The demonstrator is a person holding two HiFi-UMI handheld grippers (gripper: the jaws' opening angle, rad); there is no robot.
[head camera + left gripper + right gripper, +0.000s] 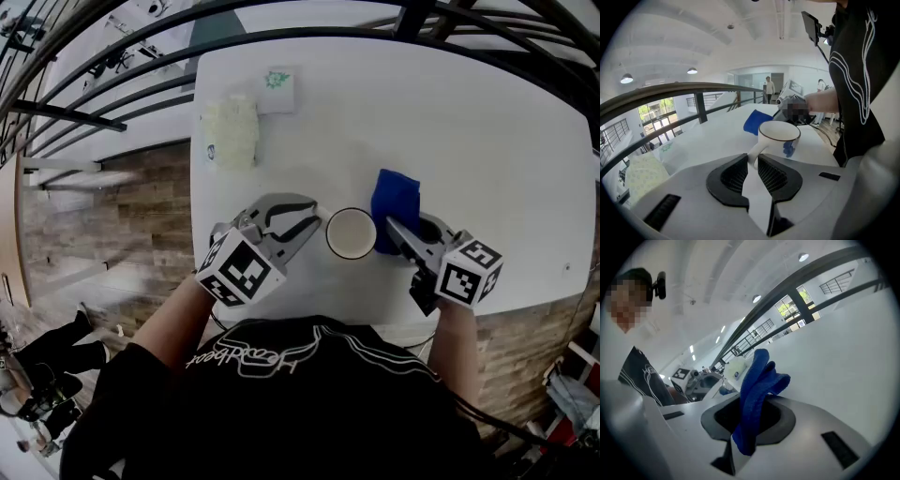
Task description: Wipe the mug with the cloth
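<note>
A white mug [351, 232] with a dark rim stands upright near the table's front edge. My left gripper [314, 223] reaches it from the left. In the left gripper view the mug [780, 138] shows a blue mark on its side, and the left gripper [752, 161] is shut on its handle. To the right of the mug a blue cloth [396, 199] sticks up out of my right gripper [392, 225]. In the right gripper view the cloth [757, 390] is pinched, folded, in the shut right gripper [752, 416].
A pale yellow soft pack [231, 131] and a small white packet with green print [276, 91] lie at the far left of the white table [487, 141]. Black railings [94, 89] run beyond its left and far edges. The person's body is against the near edge.
</note>
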